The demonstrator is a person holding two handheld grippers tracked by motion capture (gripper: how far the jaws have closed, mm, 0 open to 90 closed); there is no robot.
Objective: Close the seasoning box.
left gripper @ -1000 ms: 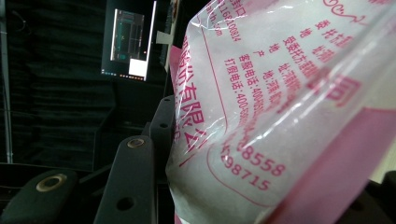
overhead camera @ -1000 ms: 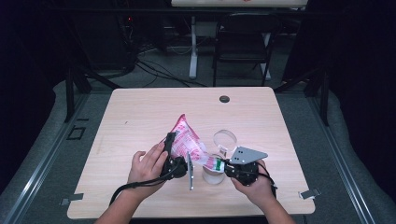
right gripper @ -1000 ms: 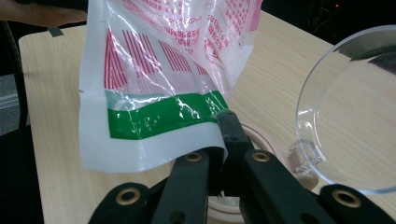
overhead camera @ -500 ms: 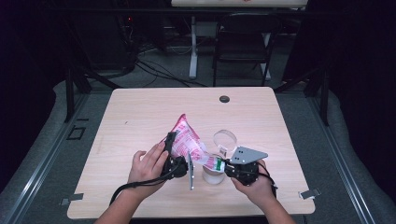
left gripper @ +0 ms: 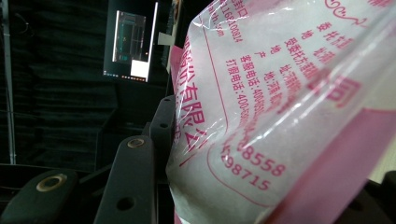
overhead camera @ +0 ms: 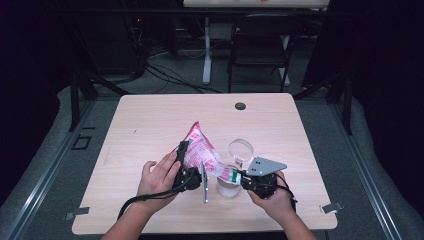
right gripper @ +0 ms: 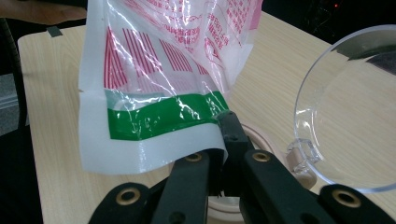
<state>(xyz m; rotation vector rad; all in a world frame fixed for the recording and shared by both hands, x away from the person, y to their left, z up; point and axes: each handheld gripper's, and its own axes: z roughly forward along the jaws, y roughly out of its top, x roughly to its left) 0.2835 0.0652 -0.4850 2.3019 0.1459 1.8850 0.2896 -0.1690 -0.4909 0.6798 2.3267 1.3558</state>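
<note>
A pink-and-white printed plastic bag (overhead camera: 200, 152) hangs over the front middle of the table, held between both grippers. My left gripper (overhead camera: 184, 161) is shut on the bag's bulging body; in the left gripper view the bag (left gripper: 280, 116) presses against one of its fingers (left gripper: 133, 182). My right gripper (overhead camera: 239, 177) is shut on the bag's lower end. In the right gripper view its jaws (right gripper: 224, 128) pinch the white edge just below a green stripe (right gripper: 163, 116). That end is directly above a clear jar (overhead camera: 227, 189), whose round hinged lid (overhead camera: 241, 149) stands open.
The light wooden table (overhead camera: 150, 125) has a small black round object (overhead camera: 240, 106) near its far edge. A dark chair (overhead camera: 260, 45) and cables lie on the floor beyond. The clear lid (right gripper: 355, 107) stands close to the right of my right gripper's jaws.
</note>
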